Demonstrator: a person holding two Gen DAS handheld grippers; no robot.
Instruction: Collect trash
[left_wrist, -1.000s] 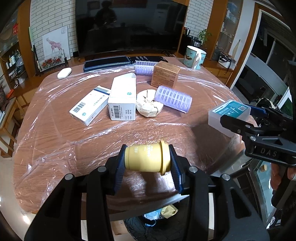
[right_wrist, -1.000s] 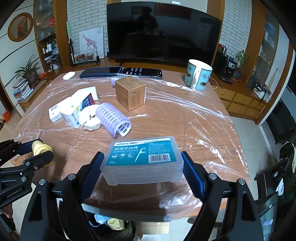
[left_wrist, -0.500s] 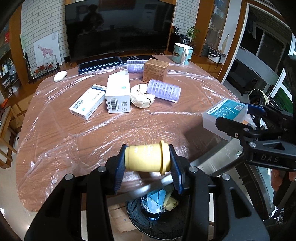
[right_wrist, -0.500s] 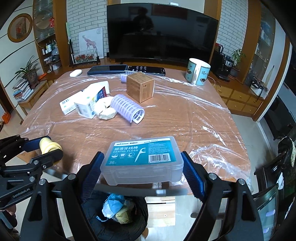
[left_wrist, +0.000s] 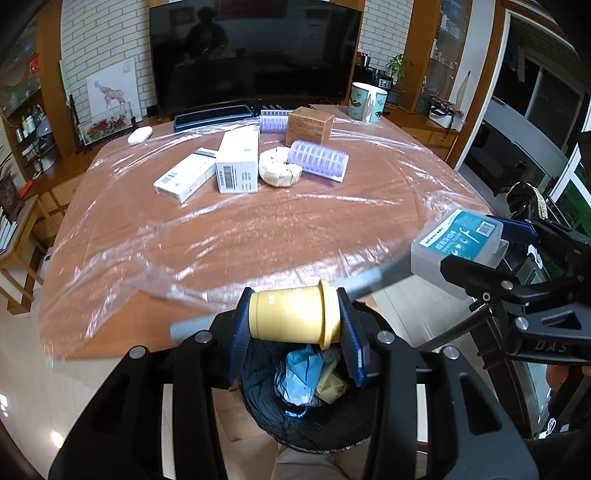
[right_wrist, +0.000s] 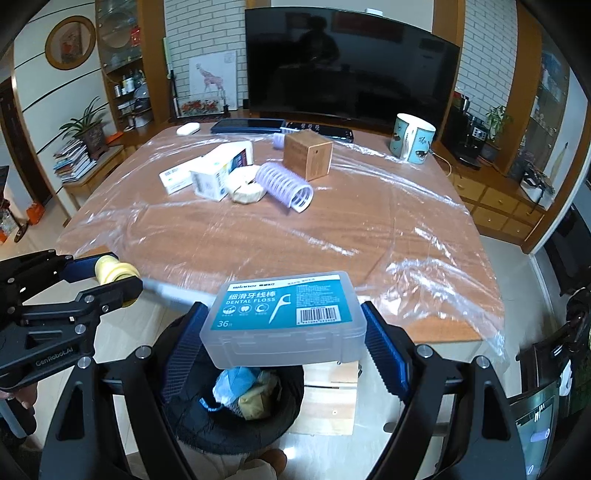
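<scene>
Where film (perhaps plastic) covers, table (left_wrist: 258, 236).

The table (left_wrist: 258, 236) fills the middle of both wrist views, under a plastic sheet (right_wrist: 424, 236). Towards 12 o'clock on it two boxes (left_wrist: 238, 162) lie side by side, with a round lump (left_wrist: 279, 170) and a ribbed roller (left_wrist: 317, 161) at their 3 o'clock. A cube box (right_wrist: 307, 155) stands behind the roller, a mug (right_wrist: 412, 137) at 1 o'clock. The bin (right_wrist: 236, 402) sits below the table's near edge, at 6 o'clock.
</scene>
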